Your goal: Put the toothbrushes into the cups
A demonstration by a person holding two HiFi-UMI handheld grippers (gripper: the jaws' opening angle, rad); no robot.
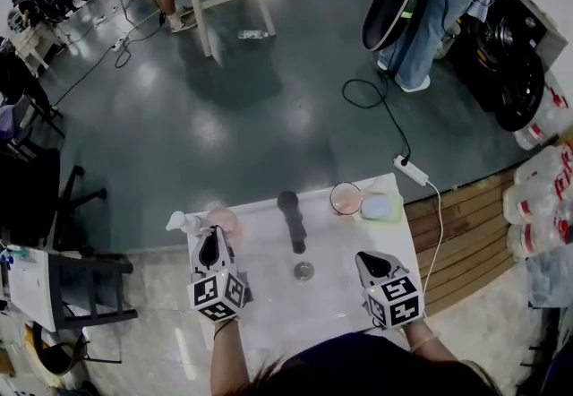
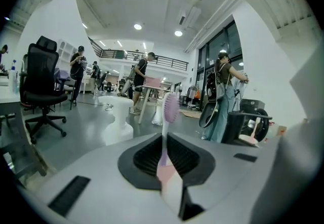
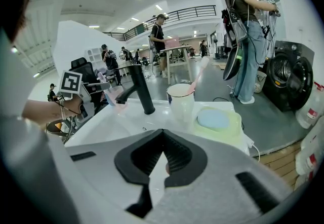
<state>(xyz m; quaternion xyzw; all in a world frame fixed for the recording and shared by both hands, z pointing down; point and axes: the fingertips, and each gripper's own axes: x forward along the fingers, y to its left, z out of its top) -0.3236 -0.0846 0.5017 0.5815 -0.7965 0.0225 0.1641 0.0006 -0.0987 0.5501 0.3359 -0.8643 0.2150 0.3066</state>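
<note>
My left gripper is shut on a toothbrush with a pale purple head, which stands up between the jaws. In the head view this gripper hovers at the sink's left side, just short of a pink cup. A second cup, white, stands at the sink's far right with a pink toothbrush leaning in it; the same cup shows in the head view. My right gripper is shut with nothing between the jaws, near the sink's front right.
A black faucet rises at the middle of the white sink, with the drain in front of it. A blue soap in a pale green dish lies right of the white cup. A white pump bottle stands at the far left.
</note>
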